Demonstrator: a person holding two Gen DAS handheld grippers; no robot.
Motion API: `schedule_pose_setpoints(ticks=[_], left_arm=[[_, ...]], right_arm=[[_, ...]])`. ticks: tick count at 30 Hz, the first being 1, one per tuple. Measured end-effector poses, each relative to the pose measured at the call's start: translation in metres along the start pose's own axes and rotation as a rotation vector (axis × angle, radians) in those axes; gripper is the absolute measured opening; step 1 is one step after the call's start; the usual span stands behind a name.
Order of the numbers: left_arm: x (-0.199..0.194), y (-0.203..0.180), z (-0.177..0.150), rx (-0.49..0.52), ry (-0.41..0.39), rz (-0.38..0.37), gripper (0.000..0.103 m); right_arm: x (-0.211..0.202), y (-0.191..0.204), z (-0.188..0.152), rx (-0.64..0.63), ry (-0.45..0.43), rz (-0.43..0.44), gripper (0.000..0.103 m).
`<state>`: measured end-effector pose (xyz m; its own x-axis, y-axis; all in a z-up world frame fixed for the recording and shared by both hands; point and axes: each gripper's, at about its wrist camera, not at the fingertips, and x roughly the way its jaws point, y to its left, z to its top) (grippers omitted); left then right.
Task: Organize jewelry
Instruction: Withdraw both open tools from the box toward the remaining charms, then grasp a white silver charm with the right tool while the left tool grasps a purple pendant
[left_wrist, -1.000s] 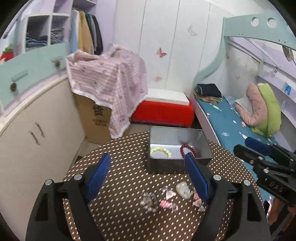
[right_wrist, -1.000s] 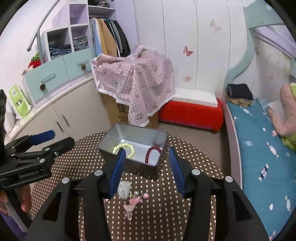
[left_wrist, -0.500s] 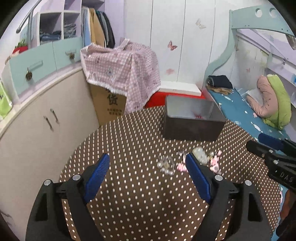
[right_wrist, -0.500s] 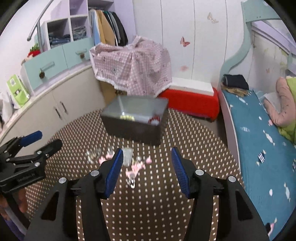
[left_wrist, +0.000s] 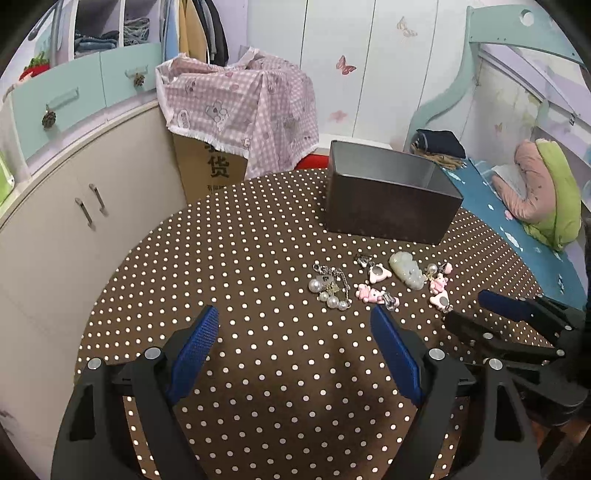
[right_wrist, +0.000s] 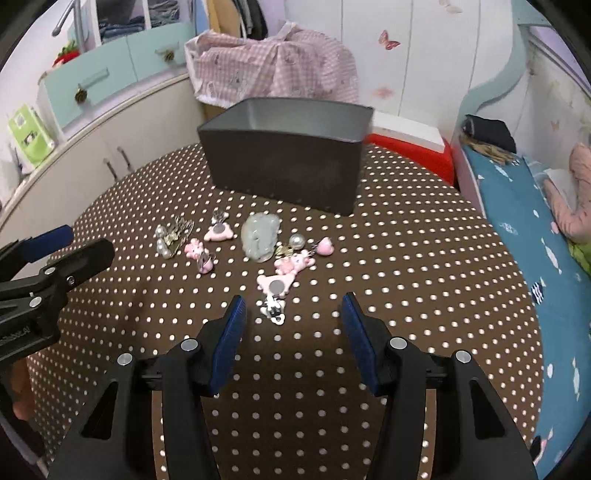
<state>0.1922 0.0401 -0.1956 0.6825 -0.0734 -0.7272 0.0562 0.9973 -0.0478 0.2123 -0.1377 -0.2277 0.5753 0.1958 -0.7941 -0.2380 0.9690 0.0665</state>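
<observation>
A grey metal tin stands at the back of the round polka-dot table; its inside is hidden from both views. In front of it lie loose pieces: a pearl-and-chain piece, pink charms, a pale green jade pendant. In the right wrist view the jade pendant, pink charms and a small black-and-white charm lie just ahead of my right gripper. My left gripper is open and empty, low over the table. My right gripper is open and empty too.
A cardboard box under a pink checked cloth stands behind the table. Cream cabinets run along the left. A bed with a blue sheet lies to the right. A red-and-white box sits on the floor behind the tin.
Both grippers have dropped from above the tin to low over the table and pulled back. The tin's inside with its bracelets has gone out of sight. Both stay open.
</observation>
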Motion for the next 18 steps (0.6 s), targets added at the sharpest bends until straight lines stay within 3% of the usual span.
schedule_pose_setpoints(ticks=[3, 4, 6, 10, 18], left_arm=[[0.003, -0.002, 0.0, -0.014, 0.011, -0.014, 0.081], [0.005, -0.003, 0.0, -0.016, 0.014, -0.018, 0.081], [0.007, -0.008, 0.001, -0.012, 0.019, -0.023, 0.081], [0.011, -0.019, 0.001, 0.003, 0.025, -0.03, 0.081], [0.025, -0.045, 0.005, 0.023, 0.063, -0.037, 0.081]], right_arm=[[0.006, 0.002, -0.001, -0.012, 0.01, 0.013, 0.051], [0.008, 0.003, -0.002, -0.019, 0.015, 0.017, 0.045], [0.008, 0.004, -0.002, -0.05, 0.01, 0.006, 0.04], [0.007, 0.002, -0.001, -0.062, 0.013, 0.038, 0.016], [-0.003, -0.026, -0.006, -0.011, -0.012, 0.053, 0.016]])
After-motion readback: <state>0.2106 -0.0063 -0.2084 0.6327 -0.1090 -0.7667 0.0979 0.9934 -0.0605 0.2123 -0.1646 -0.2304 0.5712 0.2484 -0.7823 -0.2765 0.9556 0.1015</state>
